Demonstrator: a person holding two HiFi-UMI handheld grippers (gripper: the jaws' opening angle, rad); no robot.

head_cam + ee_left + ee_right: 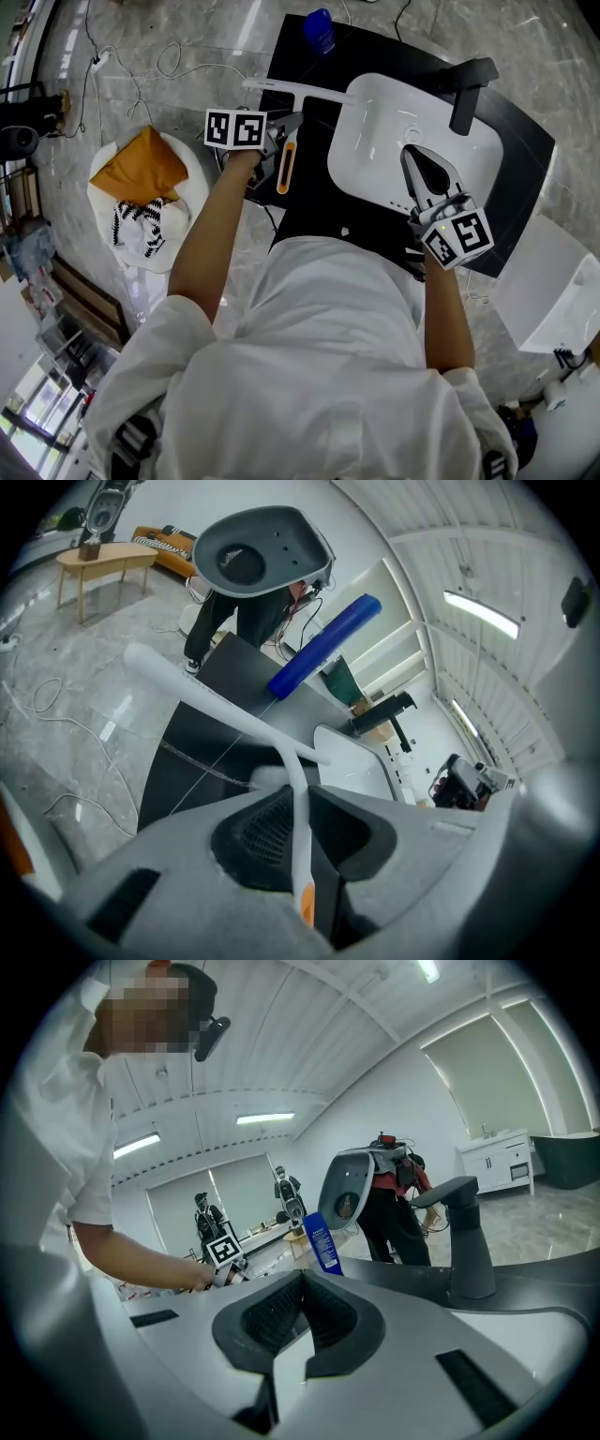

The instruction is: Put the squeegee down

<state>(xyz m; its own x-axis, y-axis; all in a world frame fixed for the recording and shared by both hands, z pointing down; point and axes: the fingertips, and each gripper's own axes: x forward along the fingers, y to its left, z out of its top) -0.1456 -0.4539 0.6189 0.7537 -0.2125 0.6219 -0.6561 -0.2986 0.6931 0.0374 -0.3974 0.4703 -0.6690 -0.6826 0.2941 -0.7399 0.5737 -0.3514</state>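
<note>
My left gripper [287, 129] is shut on the squeegee [286, 164], pads pressed on its white handle with the orange insert. The squeegee's long white blade bar [302, 91] lies across the black counter [309, 202], left of the white sink [375, 164]. In the left gripper view the handle [298, 808] runs between the jaws of that gripper [298, 803] up to the blade bar [216, 700]. My right gripper [413, 156] hovers over the sink, shut and empty; in its own view the tips [300, 1279] meet.
A black faucet [466, 89] stands at the sink's far right and a blue bottle [319, 31] at the counter's far end. A white cushion with an orange cloth [141, 183] and cables lie on the floor to the left. A white cabinet [553, 281] stands on the right.
</note>
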